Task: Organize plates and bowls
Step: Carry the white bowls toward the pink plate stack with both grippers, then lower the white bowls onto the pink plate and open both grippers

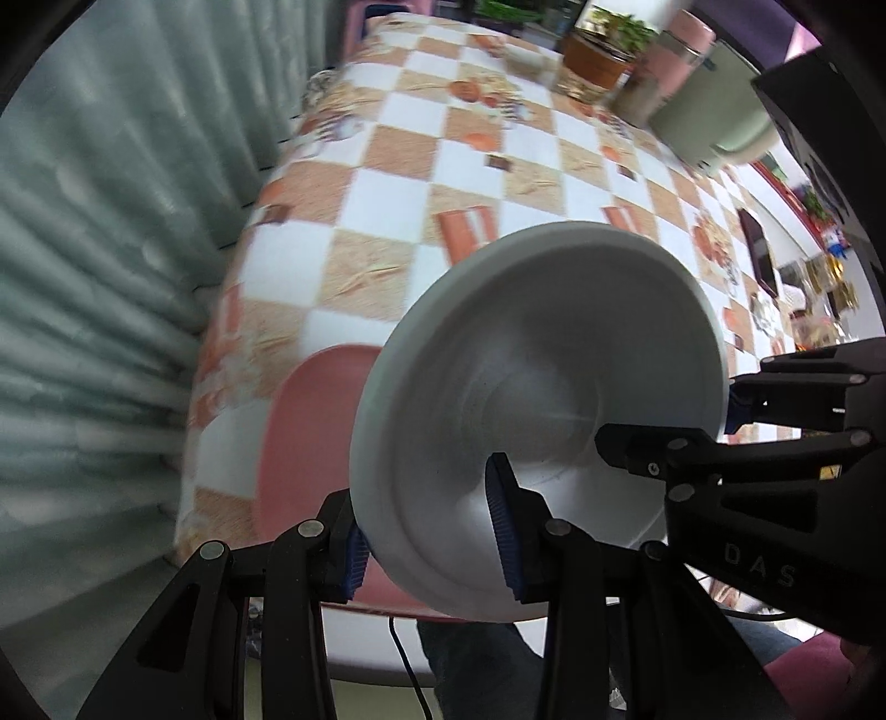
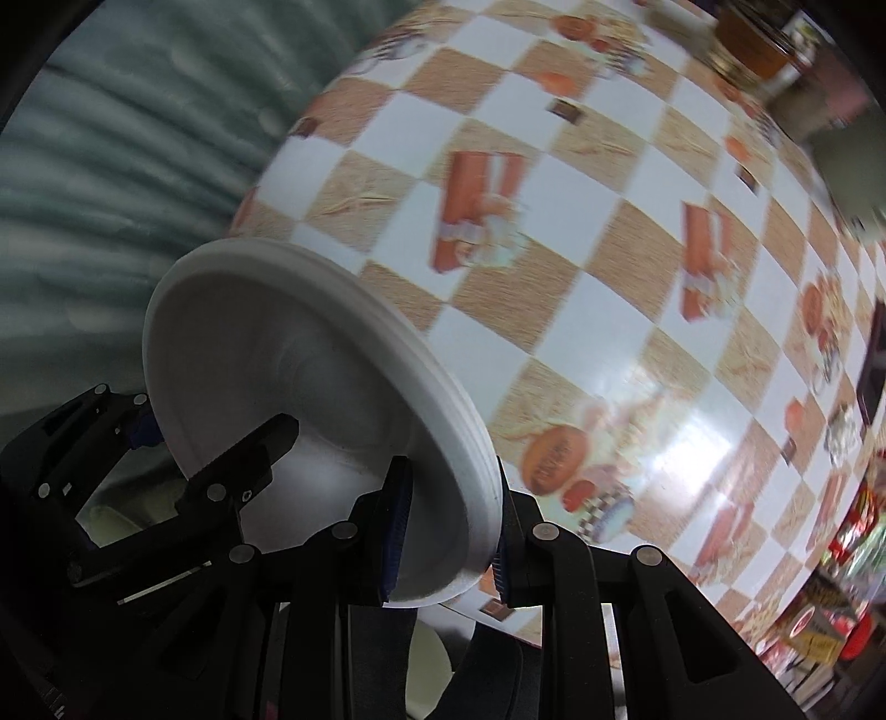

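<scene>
Two grippers carrying one white bowl (image 1: 531, 399)
Left gripper (image 1: 437, 545) and right gripper (image 2: 446, 531) jaws are each pinching its rim above the checkered surface (image 1: 387, 183).

The bowl (image 1: 531, 399) is raised above the table (image 1: 387, 183), its rim clamped at two opposite points. The left gripper (image 1: 437, 531) grips the near edge, one pad inside the bowl and one outside. The right gripper (image 2: 446, 531) grips the opposite edge in the same manner. A plate (image 1: 310, 443) lies on the table below and to the left of the bowl, at the near edge. A flowerpot (image 1: 595, 63), a flask (image 1: 678, 50) and a lidded container (image 1: 714, 105) stand together at the far right of the table. A curtain (image 1: 111, 249) hangs left of the table.
</scene>
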`<state>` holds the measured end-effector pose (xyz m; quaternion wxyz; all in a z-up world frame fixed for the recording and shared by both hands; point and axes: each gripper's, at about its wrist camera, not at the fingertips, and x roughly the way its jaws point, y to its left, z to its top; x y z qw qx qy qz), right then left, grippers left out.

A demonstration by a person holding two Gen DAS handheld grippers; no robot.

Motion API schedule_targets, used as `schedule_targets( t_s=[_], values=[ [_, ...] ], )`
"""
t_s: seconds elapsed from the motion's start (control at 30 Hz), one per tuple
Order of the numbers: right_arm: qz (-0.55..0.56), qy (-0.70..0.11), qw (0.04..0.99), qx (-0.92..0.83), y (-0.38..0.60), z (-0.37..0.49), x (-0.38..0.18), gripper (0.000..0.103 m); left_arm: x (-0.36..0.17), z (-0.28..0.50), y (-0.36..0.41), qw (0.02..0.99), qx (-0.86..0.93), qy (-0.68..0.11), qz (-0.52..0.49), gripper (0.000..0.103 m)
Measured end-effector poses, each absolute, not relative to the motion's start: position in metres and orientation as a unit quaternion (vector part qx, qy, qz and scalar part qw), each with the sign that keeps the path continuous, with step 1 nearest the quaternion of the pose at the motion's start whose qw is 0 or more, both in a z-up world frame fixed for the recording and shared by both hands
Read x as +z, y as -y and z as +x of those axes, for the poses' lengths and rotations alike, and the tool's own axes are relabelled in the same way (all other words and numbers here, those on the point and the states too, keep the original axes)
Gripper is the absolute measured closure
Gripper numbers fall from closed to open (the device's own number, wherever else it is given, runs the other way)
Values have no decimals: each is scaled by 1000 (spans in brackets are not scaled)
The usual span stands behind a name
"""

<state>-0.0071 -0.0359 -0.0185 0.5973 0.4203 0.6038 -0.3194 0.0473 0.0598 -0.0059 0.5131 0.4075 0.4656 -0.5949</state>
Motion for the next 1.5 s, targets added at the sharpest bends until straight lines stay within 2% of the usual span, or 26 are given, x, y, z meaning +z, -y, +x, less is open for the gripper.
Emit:
schedule_targets(
  t_s=[0.43, 0.83, 0.93, 1.13, 1.17, 1.23, 1.3, 1.5],
  values=[
    [416, -630, 603, -259, 28, 50, -53, 76, -29, 94, -82, 543, -531, -508, 408, 63],
    [433, -629, 595, -249, 34, 52, -84, 76, -54, 101, -74, 544, -507, -522, 417, 63],
    [430, -631, 594, -253, 36, 48, -89, 76, -54, 97, -72, 551, -509, -510, 421, 59],
    [431, -625, 596, -262, 43, 34, -86, 72, -43, 96, -73, 565, -513, -495, 416, 45],
    [432, -623, 597, -262, 44, 32, -84, 70, -41, 98, -74, 565, -515, -497, 412, 42],
    [432, -615, 604, -265, 47, 29, -78, 56, -36, 100, -75, 563, -518, -496, 411, 36],
    [435, -606, 611, -266, 50, 24, -71, 0, -30, 98, -76, 564, -522, -485, 418, 31],
    [400, -602, 632, -280, 57, 19, -49, 0, -18, 87, -78, 552, -530, -465, 445, 21]
  ],
)
